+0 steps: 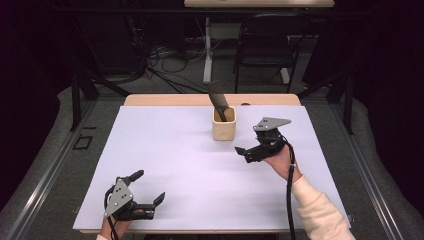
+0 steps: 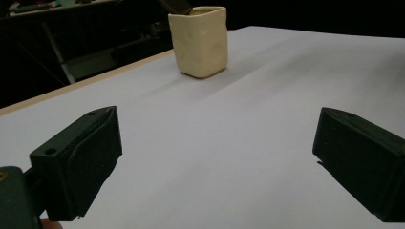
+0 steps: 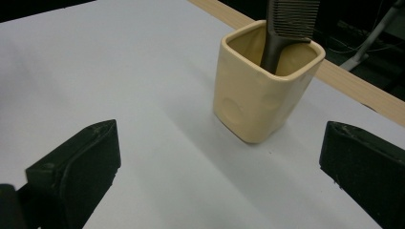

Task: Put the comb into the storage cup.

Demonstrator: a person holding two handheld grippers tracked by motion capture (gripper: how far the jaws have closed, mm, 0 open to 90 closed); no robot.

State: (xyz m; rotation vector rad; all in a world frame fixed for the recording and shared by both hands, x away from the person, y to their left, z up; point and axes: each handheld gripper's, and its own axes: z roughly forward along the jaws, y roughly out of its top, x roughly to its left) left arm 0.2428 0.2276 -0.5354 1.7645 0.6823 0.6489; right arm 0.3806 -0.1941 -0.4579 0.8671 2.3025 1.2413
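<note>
From the high view I record the white table [image 1: 200,165] spread across the middle of the frame, with the cream cup [image 1: 223,125] standing upright at upper centre, near the far edge. A dark comb [image 1: 218,97] stands in the cup, handle down and toothed end leaning out over the rim toward the top of the frame; in the right gripper view the cup [image 3: 260,88] sits upper right of centre with the comb [image 3: 286,24] resting against its inner wall. My right gripper [image 1: 245,152] hovers just right of the cup, jaws spread and empty, apart from it. My left gripper [image 1: 148,187] rests at lower left, well apart, likewise spread and holding nothing. I judge the comb placed and the grippers clear; whether anything remains I cannot determine.
</note>
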